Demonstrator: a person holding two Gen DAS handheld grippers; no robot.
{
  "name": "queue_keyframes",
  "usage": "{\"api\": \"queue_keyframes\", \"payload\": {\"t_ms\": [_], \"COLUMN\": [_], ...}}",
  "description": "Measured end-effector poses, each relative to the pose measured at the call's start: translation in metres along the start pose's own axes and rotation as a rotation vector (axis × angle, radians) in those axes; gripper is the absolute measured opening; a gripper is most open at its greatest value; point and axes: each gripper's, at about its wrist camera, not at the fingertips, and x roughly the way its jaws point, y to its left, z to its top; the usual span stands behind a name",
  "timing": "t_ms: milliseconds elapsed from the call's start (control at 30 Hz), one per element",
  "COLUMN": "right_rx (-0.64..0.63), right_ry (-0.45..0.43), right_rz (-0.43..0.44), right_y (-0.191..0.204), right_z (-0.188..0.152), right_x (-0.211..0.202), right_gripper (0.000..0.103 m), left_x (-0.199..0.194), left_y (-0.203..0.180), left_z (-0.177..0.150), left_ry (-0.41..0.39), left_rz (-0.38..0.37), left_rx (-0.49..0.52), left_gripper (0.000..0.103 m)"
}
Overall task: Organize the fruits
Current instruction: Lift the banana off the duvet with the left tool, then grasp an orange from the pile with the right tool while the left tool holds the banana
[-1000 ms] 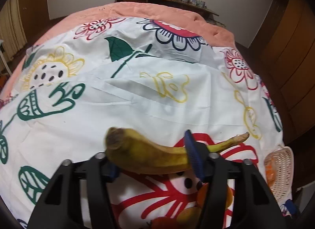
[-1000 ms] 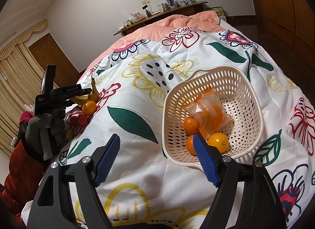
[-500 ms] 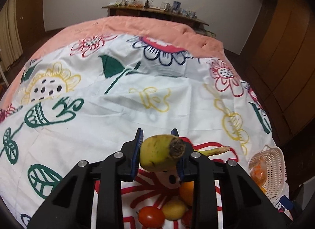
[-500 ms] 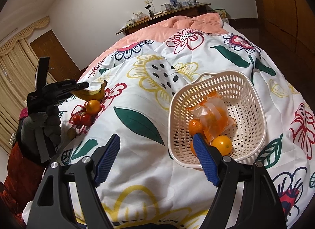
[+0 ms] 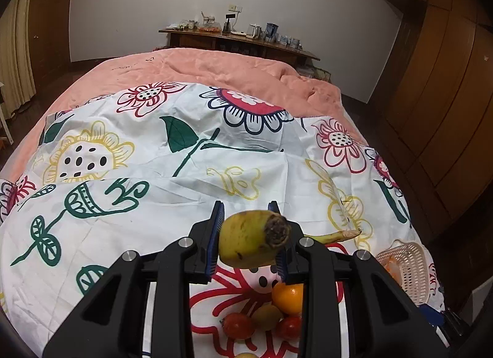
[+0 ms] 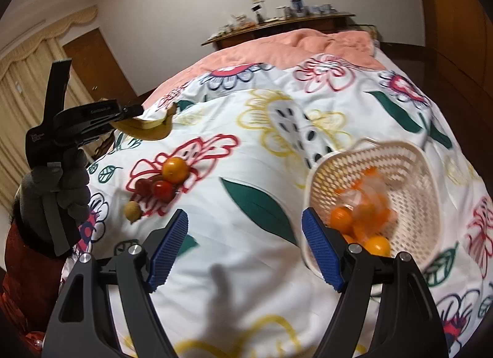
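My left gripper (image 5: 248, 239) is shut on a yellow-green banana (image 5: 251, 242) and holds it in the air above the flowered sheet; it also shows in the right wrist view (image 6: 144, 130). Below it lie an orange (image 5: 288, 296), two red tomatoes (image 5: 238, 324) and a small yellow-green fruit (image 5: 267, 316). A white plastic basket (image 6: 409, 170) with oranges (image 6: 340, 219) and a clear bag stands at the right. My right gripper (image 6: 245, 248) is open and empty, just left of the basket.
The bed carries a white flowered sheet (image 5: 185, 173) over a pink blanket (image 5: 215, 65). A wooden shelf with small items (image 5: 240, 38) stands behind it. Wooden wardrobes (image 5: 446, 96) line the right side. A small tan fruit (image 6: 133, 211) lies apart from the pile.
My left gripper closed on the banana, turned it end-on and lifted it off the sheet. My right gripper shifted, so the basket now sits farther right in its view.
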Motion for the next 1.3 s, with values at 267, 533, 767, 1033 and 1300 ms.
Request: {"api": "queue_keyframes", "payload": {"t_ms": [267,533,767,1033,1300], "right_rx": [-0.031,-0.049,-0.069,-0.100,-0.098], "right_ry": [0.102,0.194,0.282,0.330,0.305], "right_rz": [0.096,0.118,0.045,0.008,-0.015], "right_y": [0.039,0.076,0.092,0.104,0.101], "right_z": [0.022,0.044,0.057,0.063,0.062], "right_x": [0.041,0.089,0.129,0.147,0.140], "right_gripper": [0.076,0.074,0.059,0.045,0.037], "left_x": [-0.020,-0.042,-0.054,-0.051,-0.051], "left_y": [0.019,0.047,0.071,0.094,0.104], "left_z": [0.000,0.001,0.000,-0.004,-0.007], "left_ry": [-0.026,-0.060,-0.079,-0.069,-0.063], "left_rz": [-0.028,-0.064,-0.084,-0.089,-0.079], "left_rx": [-0.022,-0.065,-0.094,-0.132,-0.151], "left_gripper": [0.030,0.030,0.030,0.030,0.030]}}
